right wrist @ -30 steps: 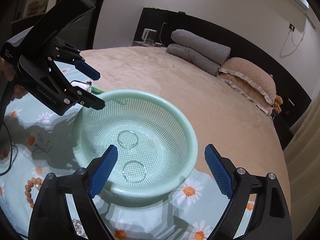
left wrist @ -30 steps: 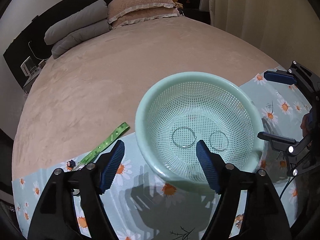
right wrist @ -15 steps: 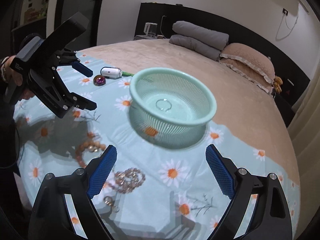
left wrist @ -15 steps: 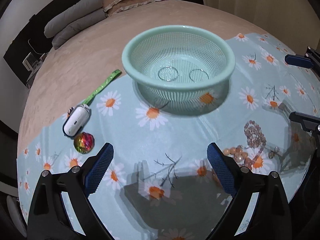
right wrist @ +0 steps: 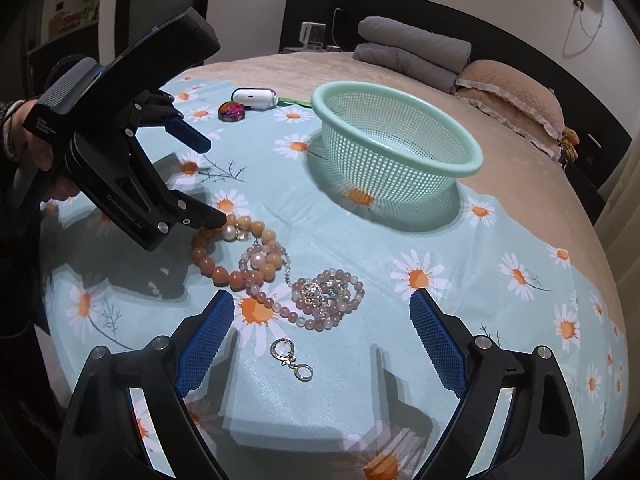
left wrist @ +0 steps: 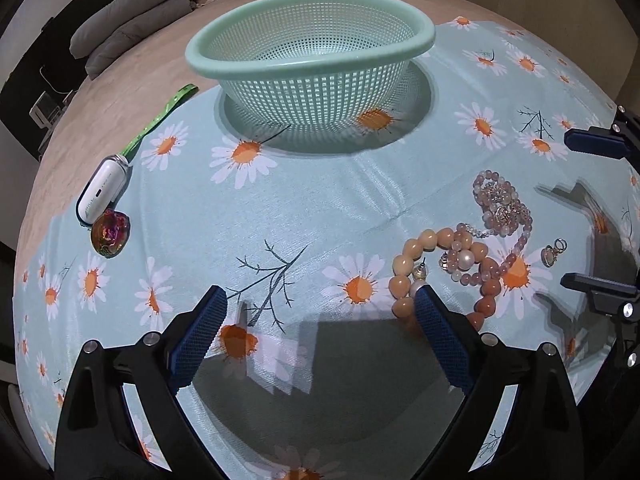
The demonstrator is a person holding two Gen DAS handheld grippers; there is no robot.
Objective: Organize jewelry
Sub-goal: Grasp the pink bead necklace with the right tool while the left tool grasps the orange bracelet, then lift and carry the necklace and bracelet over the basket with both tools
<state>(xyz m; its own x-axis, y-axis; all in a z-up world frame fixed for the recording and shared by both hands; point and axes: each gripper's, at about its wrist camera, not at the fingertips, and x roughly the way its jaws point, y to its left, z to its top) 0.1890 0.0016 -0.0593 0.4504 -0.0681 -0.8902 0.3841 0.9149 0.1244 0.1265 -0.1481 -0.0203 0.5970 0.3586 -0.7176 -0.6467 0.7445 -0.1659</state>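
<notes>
A mint green mesh basket (left wrist: 312, 76) (right wrist: 400, 164) stands on a daisy-print cloth on the bed. A pile of jewelry lies nearer: a peach bead bracelet (left wrist: 416, 264) (right wrist: 224, 268), a pink bead necklace (left wrist: 504, 216) (right wrist: 324, 300), a pearl earring (left wrist: 464, 258) and a small ring charm (left wrist: 554, 254) (right wrist: 290, 358). My left gripper (left wrist: 320, 332) is open and empty, low over the cloth, its right finger beside the peach bracelet. My right gripper (right wrist: 320, 340) is open and empty, just in front of the charm.
A white case (left wrist: 102, 192) (right wrist: 256, 98), an iridescent stone (left wrist: 110, 234) (right wrist: 232, 112) and a green strap (left wrist: 160, 116) lie left of the basket. Pillows (right wrist: 508, 84) sit at the head of the bed. The cloth's front edge is close to both grippers.
Both grippers have pulled back and down from above the basket to low over the cloth by the jewelry pile. The two rings inside the basket are now hidden by its wall.
</notes>
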